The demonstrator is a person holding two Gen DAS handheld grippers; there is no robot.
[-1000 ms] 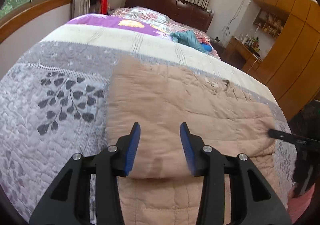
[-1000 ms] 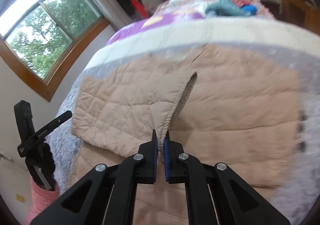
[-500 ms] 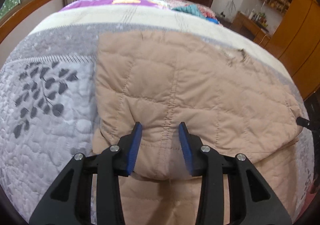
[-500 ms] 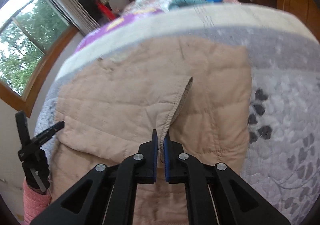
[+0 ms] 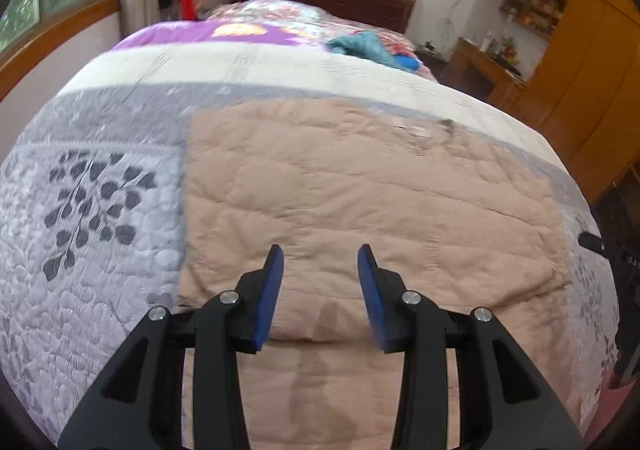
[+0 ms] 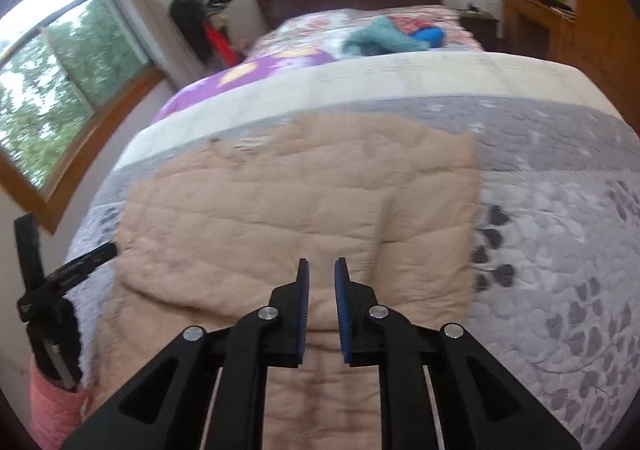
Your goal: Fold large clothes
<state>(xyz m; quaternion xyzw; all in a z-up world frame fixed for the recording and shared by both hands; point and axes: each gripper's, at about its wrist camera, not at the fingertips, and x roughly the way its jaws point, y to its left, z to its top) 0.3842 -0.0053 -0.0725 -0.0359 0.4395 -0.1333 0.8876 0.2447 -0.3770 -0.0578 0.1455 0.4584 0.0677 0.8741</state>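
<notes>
Both grippers hang just above the folded beige quilted coat (image 5: 360,201): left gripper (image 5: 320,270) apart and empty, right gripper (image 6: 320,278) just opening, seemingly empty too.

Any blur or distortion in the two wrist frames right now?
Left wrist: strong fisheye bend, coat slightly smeared, left claw sharp. Right wrist: heavier motion blur on coat and window, right claw crisp; soft daylight, no glare.

No legible txt or labels anywhere (frames motion-blurred).
</notes>
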